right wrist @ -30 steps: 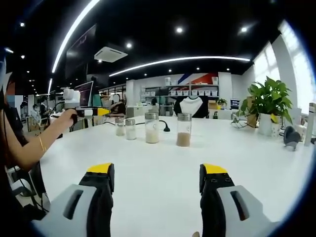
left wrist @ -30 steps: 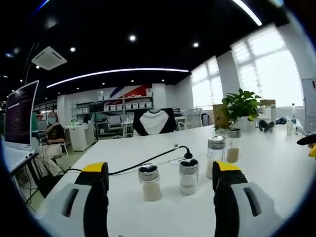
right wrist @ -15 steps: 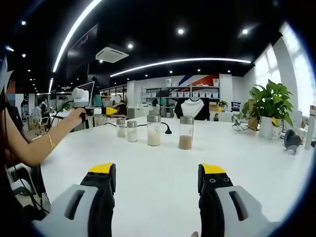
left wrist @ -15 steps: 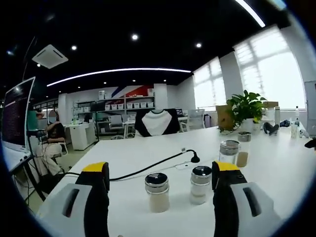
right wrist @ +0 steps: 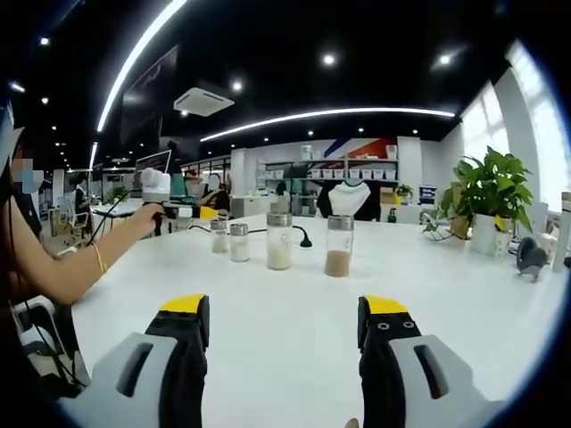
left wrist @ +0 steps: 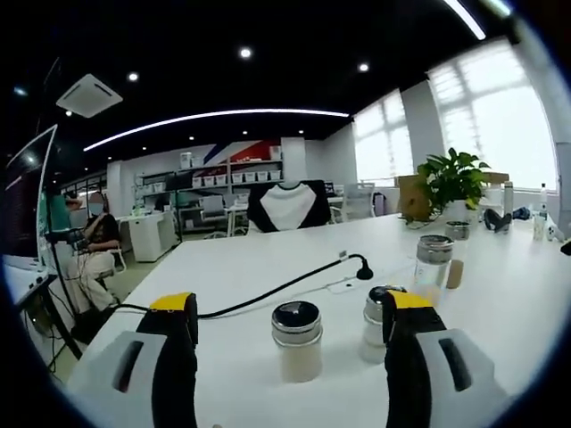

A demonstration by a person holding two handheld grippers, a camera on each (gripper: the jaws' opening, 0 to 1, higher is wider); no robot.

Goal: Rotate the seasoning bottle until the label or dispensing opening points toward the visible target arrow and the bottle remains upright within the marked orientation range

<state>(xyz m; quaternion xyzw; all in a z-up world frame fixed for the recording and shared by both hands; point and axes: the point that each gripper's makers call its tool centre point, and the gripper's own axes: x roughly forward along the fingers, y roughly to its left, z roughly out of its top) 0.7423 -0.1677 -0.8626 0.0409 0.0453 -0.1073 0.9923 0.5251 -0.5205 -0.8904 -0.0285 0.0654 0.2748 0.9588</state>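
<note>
Seasoning bottle with a dark metal cap and pale powder stands upright low in the centre of the left gripper view, directly between the yellow-tipped fingers of the left gripper, which are spread wide with nothing between them; the bottle is apart from both, and I judge the wide spread is meant to straddle it for a grasp and a twist. A second short shaker stands just beside the right-hand finger, partly hidden behind it, so a careless closing could catch it too. Farther right a taller jar and a jar of brown powder stand on the white desk, and a black cable runs across the desk from the left. No target arrow or marked range can be made out on the desk, nor which way the bottle's label faces. In the right gripper view the right gripper is also wide open and empty at the bottom of the frame, well apart from the row of four jars in mid-frame, apparently held back in reserve. At the left of that view a person's hand holds the left gripper near the small shakers.
</note>
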